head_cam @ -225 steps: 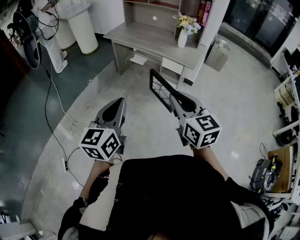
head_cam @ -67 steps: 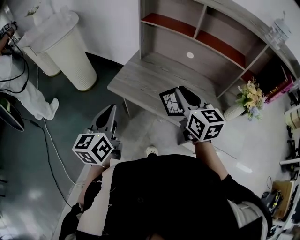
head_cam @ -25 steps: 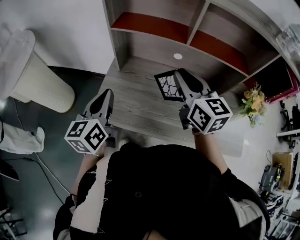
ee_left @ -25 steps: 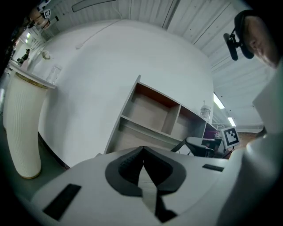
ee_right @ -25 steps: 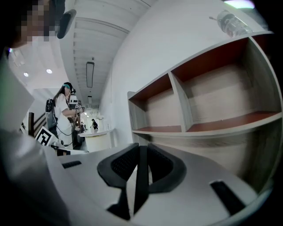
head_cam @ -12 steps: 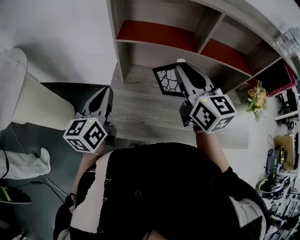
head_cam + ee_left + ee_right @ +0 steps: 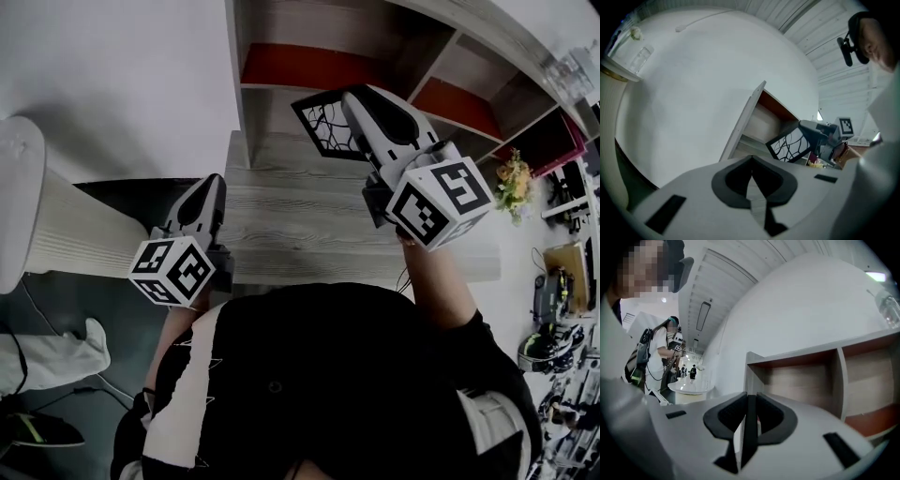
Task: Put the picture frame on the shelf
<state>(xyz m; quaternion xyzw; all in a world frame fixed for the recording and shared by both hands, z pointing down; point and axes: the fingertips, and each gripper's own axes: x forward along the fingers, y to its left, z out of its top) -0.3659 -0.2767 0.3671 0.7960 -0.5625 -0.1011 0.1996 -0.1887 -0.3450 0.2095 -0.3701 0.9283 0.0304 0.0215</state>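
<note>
Dim, even light; fisheye edges, perhaps vignetted.

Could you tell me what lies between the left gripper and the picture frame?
Only a bare stretch of desk top, seen in the head view, separates the left gripper from the picture frame.

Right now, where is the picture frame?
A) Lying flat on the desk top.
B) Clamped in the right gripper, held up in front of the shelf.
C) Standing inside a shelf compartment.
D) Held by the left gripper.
B: the right gripper is shut on the edge of the picture frame, holding it up in front of the shelf.
</note>
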